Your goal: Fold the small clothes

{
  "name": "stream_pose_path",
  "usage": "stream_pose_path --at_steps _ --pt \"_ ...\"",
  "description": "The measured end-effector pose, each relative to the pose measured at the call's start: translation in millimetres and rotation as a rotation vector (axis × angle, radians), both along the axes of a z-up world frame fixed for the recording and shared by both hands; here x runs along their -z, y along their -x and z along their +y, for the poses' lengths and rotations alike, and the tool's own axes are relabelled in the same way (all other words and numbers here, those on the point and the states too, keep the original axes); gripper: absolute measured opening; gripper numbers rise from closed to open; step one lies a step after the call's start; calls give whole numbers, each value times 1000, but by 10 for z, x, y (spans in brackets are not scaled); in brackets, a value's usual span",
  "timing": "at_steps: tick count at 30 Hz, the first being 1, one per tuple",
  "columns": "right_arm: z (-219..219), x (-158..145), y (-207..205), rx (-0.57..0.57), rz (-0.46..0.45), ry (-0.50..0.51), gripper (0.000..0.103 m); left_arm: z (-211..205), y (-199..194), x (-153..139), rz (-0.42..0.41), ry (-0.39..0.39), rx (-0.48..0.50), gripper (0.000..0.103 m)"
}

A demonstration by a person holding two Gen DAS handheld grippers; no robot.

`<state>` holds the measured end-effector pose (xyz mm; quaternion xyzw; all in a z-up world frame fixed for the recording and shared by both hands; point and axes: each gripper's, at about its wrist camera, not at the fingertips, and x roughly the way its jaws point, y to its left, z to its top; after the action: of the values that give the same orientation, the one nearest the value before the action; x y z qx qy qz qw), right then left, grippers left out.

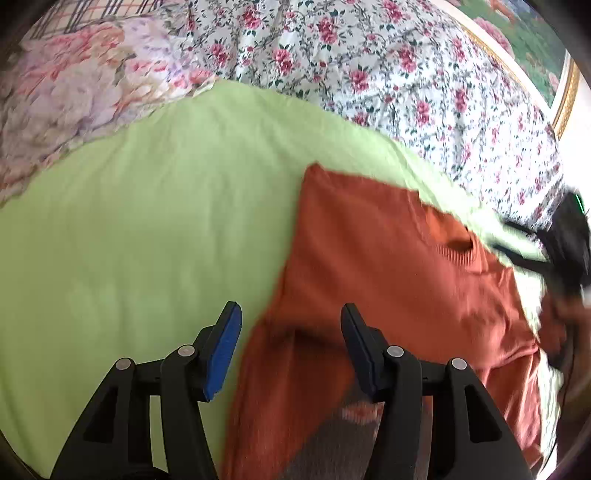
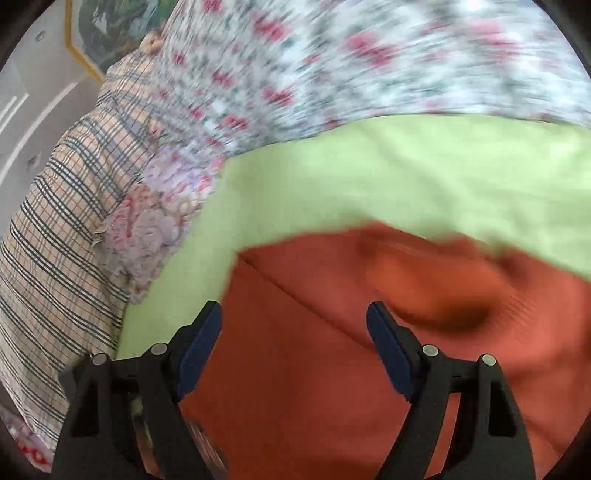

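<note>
Orange shirt (image 1: pixel 388 258) | flat on green sheet (image 1: pixel 147 221) (ready for folding) | left gripper (image 1: pixel 291 347) released | right gripper (image 2: pixel 295 343) released, empty

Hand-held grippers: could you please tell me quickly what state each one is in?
Left hand-held gripper: open, holding nothing, over the orange shirt.
Right hand-held gripper: open, holding nothing.

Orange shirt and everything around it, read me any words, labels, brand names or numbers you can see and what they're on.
None: no readable text in either view.
Orange shirt: plain, no print or tag showing.
Green sheet: plain.
Floral cover: flower pattern only, blurred in the right wrist view.
Plaid cloth: stripes only.
Framed picture: a painting, no lettering visible.
</note>
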<state>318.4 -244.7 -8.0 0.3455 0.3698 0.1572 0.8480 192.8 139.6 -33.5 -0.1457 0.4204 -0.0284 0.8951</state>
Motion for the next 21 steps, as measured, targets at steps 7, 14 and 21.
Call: stream_pose_path --at_steps 7,14,21 --pt "-902 290 1332 298 103 70 81 -60 -915 145 115 -18 132 65" --pt "-1255 545 1857 390 218 124 57 -206 -1487 369 181 -83 208 70" --pt "-1036 679 1502 281 249 177 45 -417 -1428 357 107 -200 253 11"
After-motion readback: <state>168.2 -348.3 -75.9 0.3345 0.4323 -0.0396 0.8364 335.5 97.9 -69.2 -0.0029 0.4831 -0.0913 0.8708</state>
